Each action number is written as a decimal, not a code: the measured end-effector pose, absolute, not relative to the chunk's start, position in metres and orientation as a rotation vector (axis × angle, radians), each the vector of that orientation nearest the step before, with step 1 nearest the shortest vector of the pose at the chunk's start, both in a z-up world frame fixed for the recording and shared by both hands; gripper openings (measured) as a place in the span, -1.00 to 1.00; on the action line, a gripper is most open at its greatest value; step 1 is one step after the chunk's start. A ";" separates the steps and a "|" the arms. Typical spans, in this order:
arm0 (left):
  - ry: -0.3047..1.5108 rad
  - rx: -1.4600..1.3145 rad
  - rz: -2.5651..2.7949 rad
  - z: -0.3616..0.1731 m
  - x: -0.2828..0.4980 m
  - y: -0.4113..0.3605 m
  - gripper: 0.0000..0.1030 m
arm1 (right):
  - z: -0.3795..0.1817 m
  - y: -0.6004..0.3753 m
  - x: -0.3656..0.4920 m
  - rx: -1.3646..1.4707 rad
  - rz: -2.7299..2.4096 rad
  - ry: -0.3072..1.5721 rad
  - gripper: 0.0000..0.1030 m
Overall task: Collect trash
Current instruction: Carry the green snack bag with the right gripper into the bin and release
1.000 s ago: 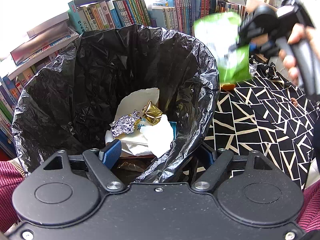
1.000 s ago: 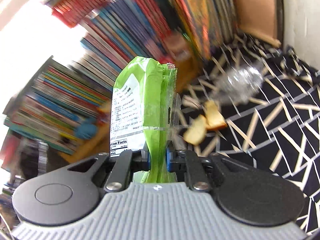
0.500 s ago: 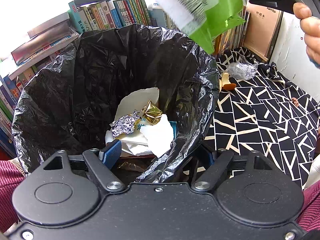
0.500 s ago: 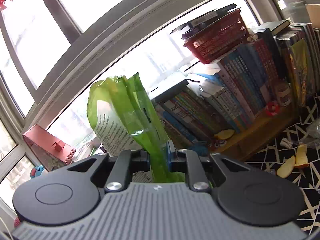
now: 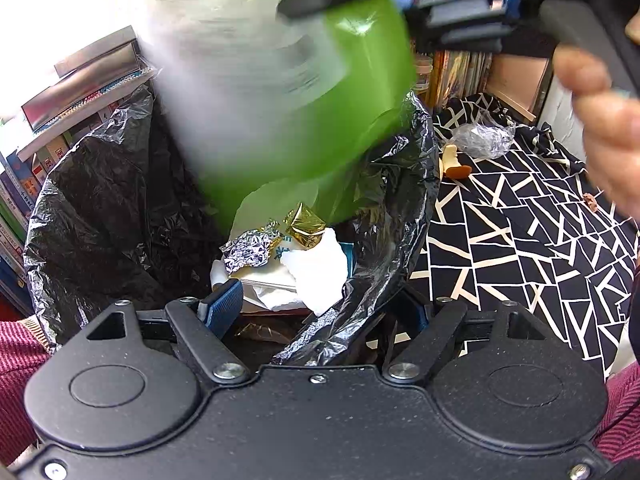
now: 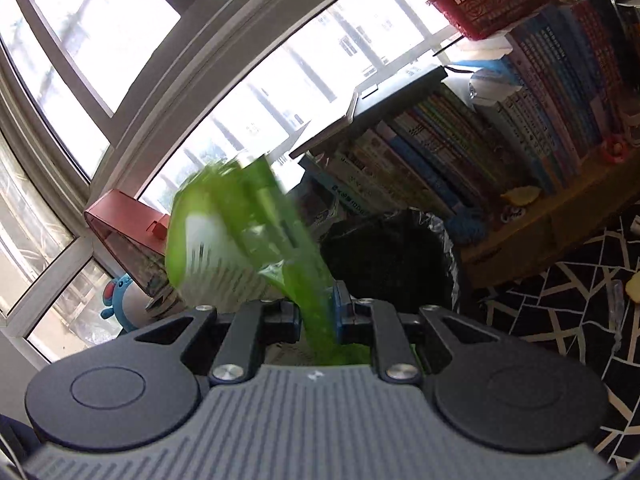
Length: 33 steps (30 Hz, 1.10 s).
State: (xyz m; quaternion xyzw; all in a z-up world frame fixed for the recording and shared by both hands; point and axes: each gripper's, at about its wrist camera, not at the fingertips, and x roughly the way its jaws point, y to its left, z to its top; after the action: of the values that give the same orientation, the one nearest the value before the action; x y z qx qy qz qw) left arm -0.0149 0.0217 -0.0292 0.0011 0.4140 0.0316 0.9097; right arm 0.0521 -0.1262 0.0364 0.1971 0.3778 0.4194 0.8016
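Note:
A bin lined with a black bag [image 5: 112, 200] fills the left wrist view. It holds silver foil [image 5: 248, 250], gold foil [image 5: 306, 226] and white paper [image 5: 316, 272]. My left gripper [image 5: 320, 312] stands open astride the bin's near rim, one blue pad [image 5: 222, 304] inside and the other finger hidden behind the liner. My right gripper [image 5: 400, 4] comes in from the top right, shut on a green snack bag [image 5: 340, 120] that hangs blurred over the bin's mouth. In the right wrist view the snack bag [image 6: 248, 240] sticks up from the right gripper [image 6: 318, 312], with the bin [image 6: 392, 256] beyond.
A black-and-white patterned cloth [image 5: 520, 240] lies right of the bin, with crumpled clear plastic [image 5: 484, 140], a piece of fruit [image 5: 454, 164] and a brown crumb [image 5: 591, 201] on it. Bookshelves [image 6: 480, 140] stand behind the bin. A hand [image 5: 608, 120] holds the right gripper.
The right gripper has carried the green snack bag from right of the bin to over its mouth, tilting it downward. The left gripper has not moved.

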 end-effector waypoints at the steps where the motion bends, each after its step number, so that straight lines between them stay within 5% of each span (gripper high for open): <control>1: 0.855 -0.001 0.068 -0.029 -0.015 0.023 0.53 | 0.032 -0.123 0.052 0.419 0.904 0.830 -0.62; 11: 0.853 0.003 0.065 -0.029 -0.015 0.022 0.53 | 0.016 -0.104 0.046 0.297 0.904 0.910 -0.49; 16: 0.853 0.005 0.062 -0.029 -0.016 0.021 0.53 | 0.019 -0.103 0.044 0.298 0.940 0.904 0.06; 25: 0.856 0.003 0.070 -0.029 -0.015 0.021 0.53 | 0.026 -0.102 0.040 0.280 0.977 0.870 0.51; 33: 0.855 0.005 0.070 -0.029 -0.015 0.019 0.53 | 0.027 -0.108 0.043 0.304 0.957 0.860 0.54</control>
State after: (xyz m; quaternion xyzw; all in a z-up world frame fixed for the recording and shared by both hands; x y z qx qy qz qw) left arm -0.0150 0.0192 -0.0293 0.0025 0.4146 0.0338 0.9094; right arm 0.0435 -0.1083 0.0273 0.1412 0.3992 0.4445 0.7894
